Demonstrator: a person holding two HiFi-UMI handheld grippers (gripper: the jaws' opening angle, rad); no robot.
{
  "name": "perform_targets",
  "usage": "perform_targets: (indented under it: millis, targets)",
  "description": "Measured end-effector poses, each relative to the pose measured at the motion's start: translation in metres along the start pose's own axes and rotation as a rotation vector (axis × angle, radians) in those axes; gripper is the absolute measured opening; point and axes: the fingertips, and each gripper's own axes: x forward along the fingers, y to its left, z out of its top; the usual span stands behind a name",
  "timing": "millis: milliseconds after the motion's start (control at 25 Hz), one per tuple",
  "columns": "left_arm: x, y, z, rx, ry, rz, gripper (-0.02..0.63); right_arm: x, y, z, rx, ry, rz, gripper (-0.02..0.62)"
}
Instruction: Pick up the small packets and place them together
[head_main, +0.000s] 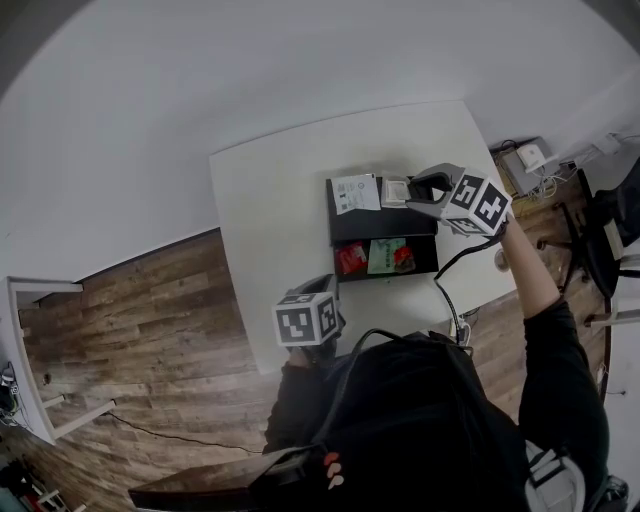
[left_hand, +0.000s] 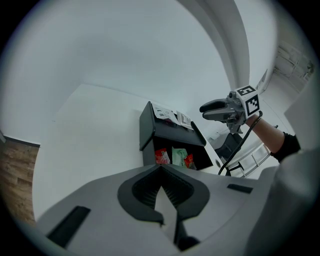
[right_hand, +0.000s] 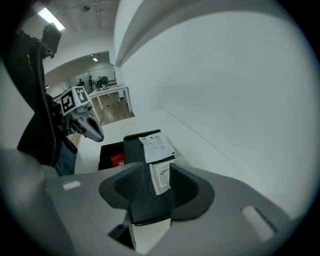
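Standing on a white table (head_main: 265, 215): one black two-tier stand (head_main: 380, 228), well in from the near edge.
- Upper tier: a large white printed packet (head_main: 356, 193) lying flat at the left end, with a small white packet (head_main: 396, 191) just beside it on the right.
- Lower tier, an open compartment: a red packet (head_main: 351, 259), a green packet (head_main: 385, 256) and a second red packet (head_main: 404, 258), side by side in a row.
- Right gripper (right_hand: 156, 167): held above the right end of the upper tier and angled downward. Its jaws are spread apart and grip nothing. The small white packet shows in the gap between them, resting on the stand and clear of the pads.
- Left gripper (left_hand: 160, 167): over the near part of the table, well apart from the stand, pointing toward it. Its jaw tips meet, with nothing between them.
- Black cable (head_main: 450, 290): trailing from the right gripper across the table.
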Motion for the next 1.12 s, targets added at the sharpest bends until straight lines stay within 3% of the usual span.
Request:
perform_targets:
  millis: [280, 520, 720, 1120]
  targets:
    - [0.0, 0.0, 0.0, -0.006, -0.007, 0.003, -0.002, -0.005, 0.077, -0.018, -0.016, 0.013, 0.178, 0.156]
    - [-0.001, -0.001, -0.003, -0.005, -0.004, -0.001, -0.002, 0.018, 0.111, -0.057, 0.056, 0.091, 0.242, 0.156]
    - [0.001, -0.004, -0.005, -0.006, -0.002, -0.007, -0.002, 0.031, 0.113, -0.076, 0.125, 0.129, 0.236, 0.156]
    - [0.001, -0.004, -0.007, -0.007, 0.001, -0.012, -0.002, 0.053, 0.105, -0.101, 0.189, 0.238, 0.099, 0.156]
